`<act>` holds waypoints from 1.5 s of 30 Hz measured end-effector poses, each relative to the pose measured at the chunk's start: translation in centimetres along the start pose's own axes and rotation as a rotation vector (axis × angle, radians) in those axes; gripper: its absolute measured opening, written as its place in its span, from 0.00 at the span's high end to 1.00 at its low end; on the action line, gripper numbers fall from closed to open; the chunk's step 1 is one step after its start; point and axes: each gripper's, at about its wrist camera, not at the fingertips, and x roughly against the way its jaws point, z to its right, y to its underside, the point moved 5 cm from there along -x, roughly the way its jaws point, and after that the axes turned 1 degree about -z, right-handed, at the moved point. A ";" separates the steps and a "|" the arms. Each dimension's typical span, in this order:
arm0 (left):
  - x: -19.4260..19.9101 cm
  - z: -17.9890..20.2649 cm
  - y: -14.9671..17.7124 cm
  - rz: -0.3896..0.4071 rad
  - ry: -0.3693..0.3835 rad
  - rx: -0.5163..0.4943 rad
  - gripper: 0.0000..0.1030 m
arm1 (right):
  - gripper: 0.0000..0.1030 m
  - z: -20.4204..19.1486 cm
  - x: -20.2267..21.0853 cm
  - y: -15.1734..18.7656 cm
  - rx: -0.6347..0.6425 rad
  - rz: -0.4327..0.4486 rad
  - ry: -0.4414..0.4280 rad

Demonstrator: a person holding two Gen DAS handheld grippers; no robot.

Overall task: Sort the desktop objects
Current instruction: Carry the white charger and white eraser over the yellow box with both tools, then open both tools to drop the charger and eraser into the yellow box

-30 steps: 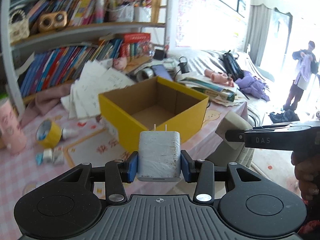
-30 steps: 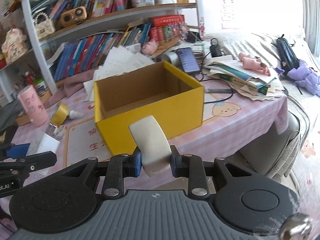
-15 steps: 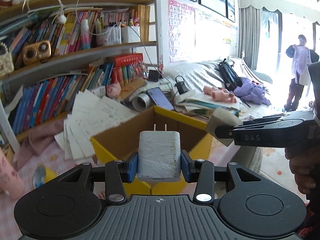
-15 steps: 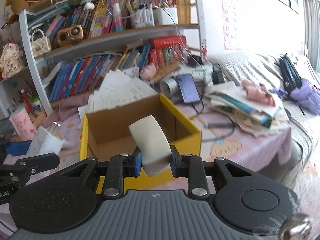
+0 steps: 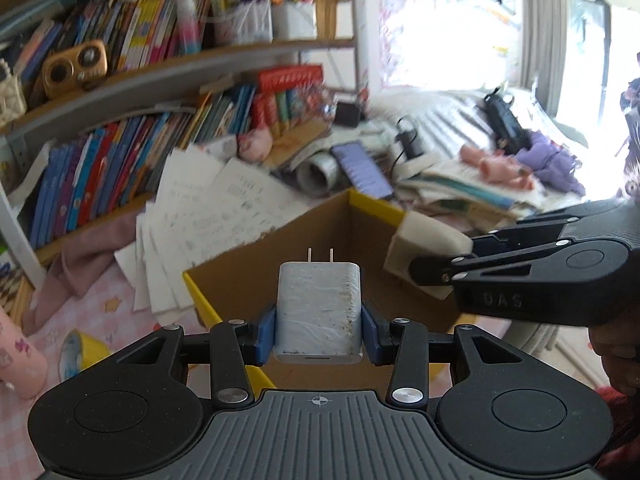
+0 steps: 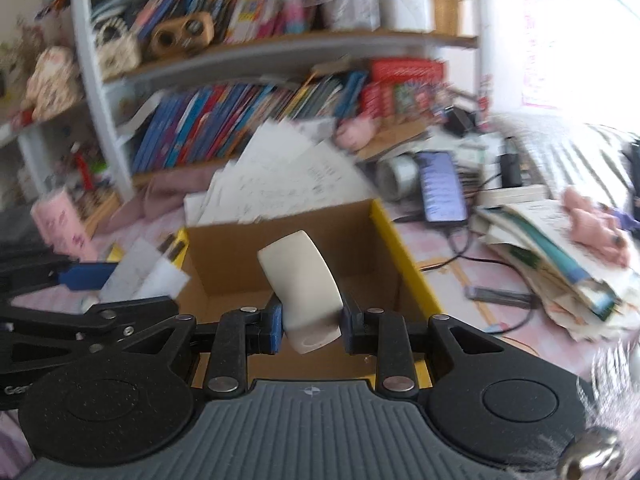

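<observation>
My left gripper (image 5: 318, 330) is shut on a white charger plug (image 5: 318, 312), prongs pointing forward, held over the near edge of the yellow cardboard box (image 5: 372, 206). My right gripper (image 6: 310, 326) is shut on a curved cream-coloured mouse (image 6: 302, 276) above the same box (image 6: 404, 256), whose brown inside shows beneath it. In the left wrist view the right gripper (image 5: 416, 266) comes in from the right with the mouse (image 5: 424, 246) over the box. In the right wrist view the left gripper (image 6: 86, 276) and the charger (image 6: 142, 270) show at the left.
Loose papers (image 5: 200, 208) lean behind the box under crowded bookshelves (image 5: 120, 148). A phone (image 6: 442, 186), a tape roll (image 5: 316, 170), cables and stacked books (image 6: 560, 248) lie to the right. A pink cup (image 5: 18, 356) and yellow tape (image 5: 78, 354) sit left on the pink cloth.
Both grippers have moved forward with their loads, from in front of the box to over it. The box now looks larger and closer; the grips are unchanged.
</observation>
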 end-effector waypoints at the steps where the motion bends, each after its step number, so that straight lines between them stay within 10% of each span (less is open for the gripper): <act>1: -0.7 0.0 0.1 -0.018 -0.009 -0.002 0.60 | 0.75 -0.1 -0.8 0.0 0.023 -0.016 -0.017; 16: -7.8 0.7 1.4 -0.239 -0.100 -0.052 0.59 | 0.76 0.5 -9.7 1.3 0.234 -0.277 -0.148; 26: -9.1 1.0 1.6 -0.251 -0.101 -0.056 0.59 | 0.76 1.2 -12.2 3.2 0.271 -0.392 -0.140; 45: -1.7 0.6 -0.9 0.083 -0.221 -0.005 0.22 | 0.50 0.9 -5.8 -0.7 0.215 -0.053 -0.049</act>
